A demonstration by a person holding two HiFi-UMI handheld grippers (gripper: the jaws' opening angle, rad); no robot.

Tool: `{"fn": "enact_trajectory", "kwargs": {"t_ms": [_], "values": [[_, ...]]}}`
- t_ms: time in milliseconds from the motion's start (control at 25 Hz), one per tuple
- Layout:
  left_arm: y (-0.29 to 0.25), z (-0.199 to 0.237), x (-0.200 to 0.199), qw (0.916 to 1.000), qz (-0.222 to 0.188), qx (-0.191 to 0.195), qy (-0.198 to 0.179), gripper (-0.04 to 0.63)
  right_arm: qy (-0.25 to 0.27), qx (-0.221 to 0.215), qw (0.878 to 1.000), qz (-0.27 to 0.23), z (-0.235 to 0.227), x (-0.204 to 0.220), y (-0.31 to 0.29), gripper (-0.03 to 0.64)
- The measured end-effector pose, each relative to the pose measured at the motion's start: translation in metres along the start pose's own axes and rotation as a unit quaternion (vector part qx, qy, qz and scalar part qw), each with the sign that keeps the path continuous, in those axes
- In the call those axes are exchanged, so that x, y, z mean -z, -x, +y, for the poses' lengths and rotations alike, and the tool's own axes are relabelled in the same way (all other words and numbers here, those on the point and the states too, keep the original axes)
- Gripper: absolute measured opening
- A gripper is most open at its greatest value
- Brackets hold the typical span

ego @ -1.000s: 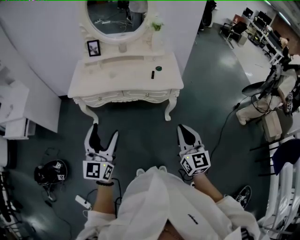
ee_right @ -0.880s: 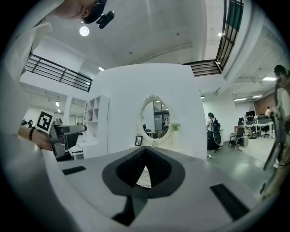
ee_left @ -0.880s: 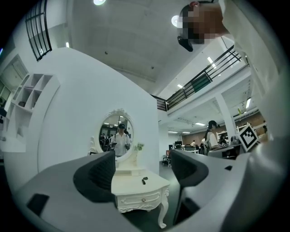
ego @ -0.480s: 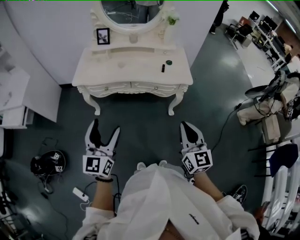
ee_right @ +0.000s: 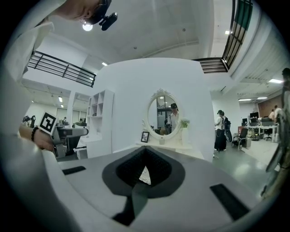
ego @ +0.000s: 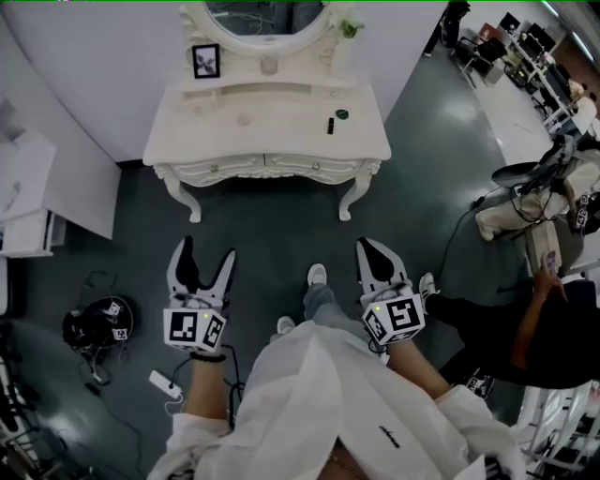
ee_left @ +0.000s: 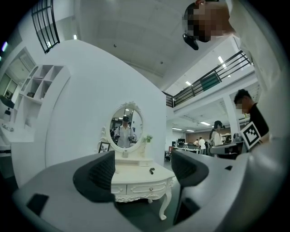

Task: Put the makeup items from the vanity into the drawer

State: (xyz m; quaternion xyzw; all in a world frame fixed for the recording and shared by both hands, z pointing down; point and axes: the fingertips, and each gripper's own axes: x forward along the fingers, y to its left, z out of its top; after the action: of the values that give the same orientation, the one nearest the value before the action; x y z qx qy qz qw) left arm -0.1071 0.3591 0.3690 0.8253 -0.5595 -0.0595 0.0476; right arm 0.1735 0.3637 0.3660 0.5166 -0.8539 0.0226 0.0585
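Makeup items [ego: 330, 126] lie toward 2 o'clock on the top of the white vanity [ego: 234, 131]: a black tube [ego: 330, 125] and, just beside it at its 1 o'clock, a dark round case [ego: 341, 114].

Head view: the vanity stands at 12 o'clock against a white wall. Its two drawers [ego: 264, 167] are closed, and a picture frame [ego: 206, 61] and an oval mirror [ego: 264, 14] stand at its back. The left gripper [ego: 206, 248], at 8 o'clock, has its jaws spread wide, having just been opening, and holds nothing. The right gripper [ego: 364, 246], at 4 o'clock, has its jaws pressed together, empty. Both hang over the dark glossy floor [ego: 272, 230], well apart from the vanity. A headset [ego: 98, 323] lies on the floor at 8 o'clock. A second person's dark sleeve [ego: 506, 323] reaches in at 4 o'clock.

Left gripper view: the two dark pads [ee_left: 97, 176] stand far apart, and only the distant vanity shows in the gap, with the black tube on its top. A white shelf unit [ee_left: 38, 88] hangs at 10 o'clock, and people stand in an open office at 3 o'clock.

Right gripper view: the jaws meet at their tips, leaving a small slot lower down where a pale sliver shows. The mirror sits just above them at 12 o'clock. The shelf unit is at 10 o'clock and the left gripper's marker cube [ee_right: 47, 122] at 9 o'clock. A walking figure [ee_right: 220, 129] is at 3 o'clock.
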Motion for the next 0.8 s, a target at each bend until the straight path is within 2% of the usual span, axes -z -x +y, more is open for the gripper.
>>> {"fn": "enact_trajectory", "kwargs": {"t_ms": [320, 560, 800], "values": [[-0.027, 0.006, 0.001, 0.9999, 0.006, -0.007, -0.008, 0.371, -0.003, -0.016, 1.0, 0.003, -0.013, 0.003, -0.031, 0.018], [-0.07, 0.012, 0.004, 0.9998, 0.013, -0.013, -0.004, 0.37, -0.008, -0.033, 0.999, -0.009, -0.032, -0.004, -0.067, 0.018], [-0.132, 0.002, -0.004, 0.999, 0.015, -0.007, -0.042, 0.37, -0.009, -0.041, 0.999, -0.01, -0.078, -0.007, -0.115, 0.018]]}}
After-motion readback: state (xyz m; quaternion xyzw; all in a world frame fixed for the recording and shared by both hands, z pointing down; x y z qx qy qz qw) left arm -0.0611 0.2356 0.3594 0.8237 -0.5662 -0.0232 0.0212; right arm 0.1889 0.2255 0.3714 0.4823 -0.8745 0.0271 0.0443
